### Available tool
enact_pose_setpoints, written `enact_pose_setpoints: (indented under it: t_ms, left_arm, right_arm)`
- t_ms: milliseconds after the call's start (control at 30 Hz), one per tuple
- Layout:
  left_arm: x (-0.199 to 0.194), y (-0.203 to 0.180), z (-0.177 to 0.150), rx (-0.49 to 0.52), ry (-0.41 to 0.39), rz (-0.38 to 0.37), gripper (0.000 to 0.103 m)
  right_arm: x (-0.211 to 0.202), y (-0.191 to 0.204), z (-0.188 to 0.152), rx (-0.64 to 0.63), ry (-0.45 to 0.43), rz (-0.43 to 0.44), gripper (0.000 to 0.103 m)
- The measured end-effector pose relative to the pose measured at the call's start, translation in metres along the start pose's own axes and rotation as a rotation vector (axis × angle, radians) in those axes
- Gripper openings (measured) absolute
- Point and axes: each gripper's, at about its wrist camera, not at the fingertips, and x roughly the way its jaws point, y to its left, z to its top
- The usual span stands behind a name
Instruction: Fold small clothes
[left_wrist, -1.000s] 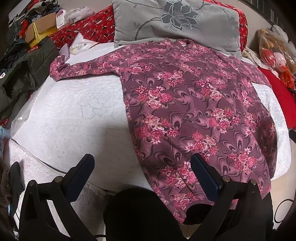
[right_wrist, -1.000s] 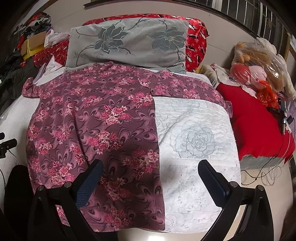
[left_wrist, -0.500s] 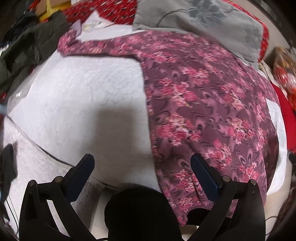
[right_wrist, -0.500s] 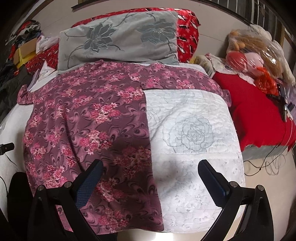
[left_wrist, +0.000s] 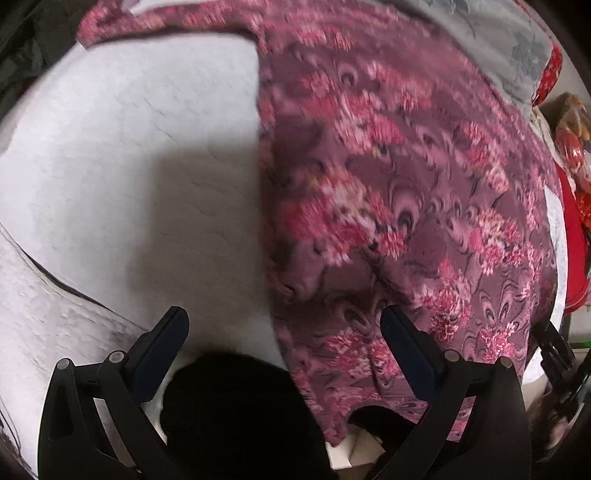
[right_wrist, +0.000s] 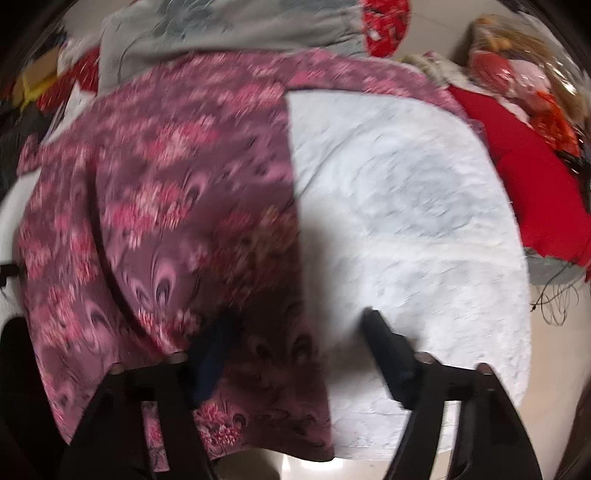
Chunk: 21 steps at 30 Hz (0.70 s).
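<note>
While right claw (right_wrist: 295, 332) closes astride one floral garment's (right_wrist: 166, 206) edge, left claw (left_wrist: 284, 325) open

My left claw (left_wrist: 282, 336) points down with its two fingers spread wide apart. My right claw (right_wrist: 295, 334) points down too, and its fingers are closing in, not yet squeezing anything.

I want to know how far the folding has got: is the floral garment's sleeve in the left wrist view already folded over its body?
No: the floral garment has its sleeve stretched out sideways on the white quilt.
</note>
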Motion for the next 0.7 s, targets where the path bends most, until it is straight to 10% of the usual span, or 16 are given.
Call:
enact_pose_setpoints:
  t_ms: [100,133,167,233,467,700]
  left_arm:
    - [0.017,-0.007,-0.006,-0.002,0.105,-0.063,0.062]
    - [0.022,-0.009,-0.007,-0.004,0.136,-0.093,0.049]
    - [0.021,-0.010,-0.009,-0.011,0.139,-0.112,0.045]
    - [0.012,-0.008,-0.008,0.004,0.122,-0.150,0.004]
    - [-0.046,0.041,0.001,-0.100,0.042,-0.270,0.005]
    - [-0.018,0.039,-0.009,-0.088,0.107,-0.245,0.022]
  right_arm:
    - [-0.006,0.005,-0.003,-0.044,-0.026,0.020,0.035]
    - [-0.008,0.007,-0.002,-0.056,-0.027,0.034,0.009]
    - [-0.009,0.008,-0.002,-0.058,-0.024,0.043,0.004]
    - [-0.017,0.002,0.001,-0.023,-0.032,0.098,0.004]
    - [-0.068,-0.050,0.016,0.192,-0.172,0.268,0.003]
    - [-0.019,-0.063,0.004,0.296,-0.013,0.276,0.010]
